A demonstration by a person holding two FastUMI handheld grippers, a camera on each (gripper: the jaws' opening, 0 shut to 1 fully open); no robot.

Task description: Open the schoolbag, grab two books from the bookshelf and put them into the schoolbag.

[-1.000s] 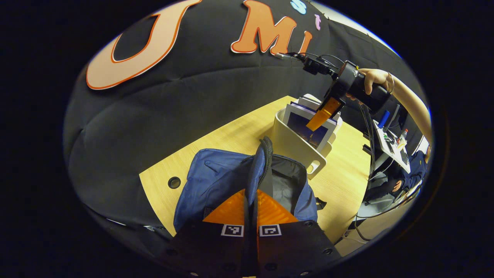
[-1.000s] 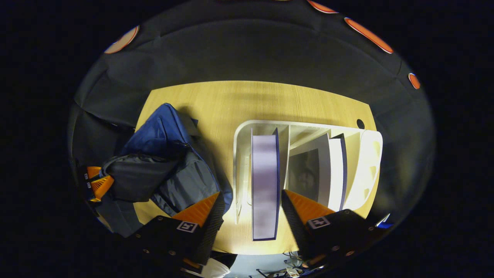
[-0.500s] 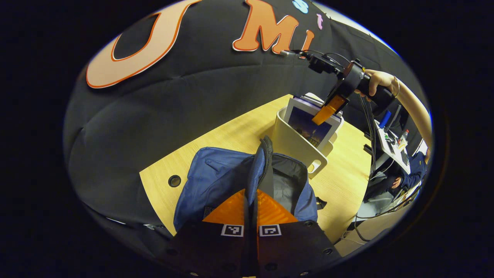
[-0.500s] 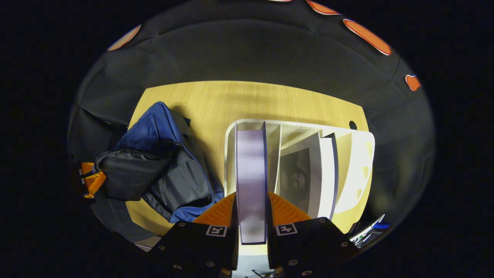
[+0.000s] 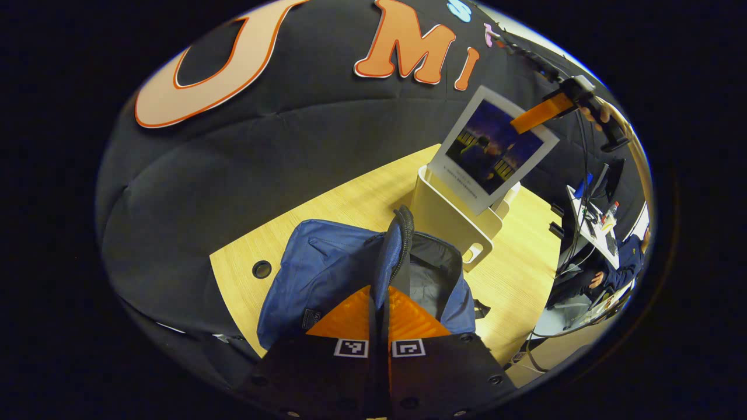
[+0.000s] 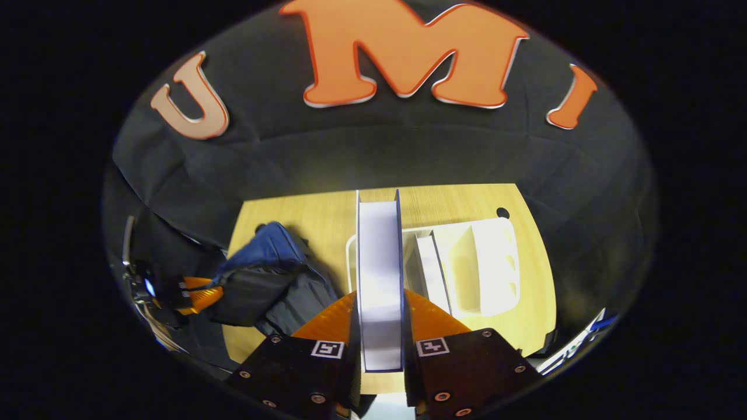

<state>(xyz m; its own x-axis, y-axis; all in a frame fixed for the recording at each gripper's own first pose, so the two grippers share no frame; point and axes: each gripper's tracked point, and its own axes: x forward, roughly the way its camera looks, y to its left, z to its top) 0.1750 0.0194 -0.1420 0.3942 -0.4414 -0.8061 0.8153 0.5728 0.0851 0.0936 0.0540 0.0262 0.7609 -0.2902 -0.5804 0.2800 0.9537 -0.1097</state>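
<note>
The blue schoolbag point(image 5: 327, 274) lies open on the wooden table point(image 5: 350, 198), its dark lining showing. My left gripper point(image 5: 380, 289) is shut on the bag's zippered rim and holds it up. In the left gripper view, my right gripper point(image 5: 540, 115) hangs high above the white bookshelf point(image 5: 449, 219), shut on a book point(image 5: 496, 149) with a dark picture cover. In the right gripper view, that book point(image 6: 379, 262) stands edge-on between my right gripper's point(image 6: 380, 297) fingers, well above the bookshelf point(image 6: 490, 262). Another book point(image 6: 432, 271) stays in the shelf. The schoolbag point(image 6: 268, 280) and left gripper point(image 6: 198, 294) lie to the left.
A round cable hole point(image 5: 261, 269) sits in the table beside the bag, another point(image 6: 502, 213) behind the shelf. Past the table's right edge are a cluttered desk point(image 5: 595, 216), cables and a seated person point(image 5: 618, 268).
My right gripper closed on the front book, then lifted it up out of the bookshelf. The left gripper and the bag have stayed put.
</note>
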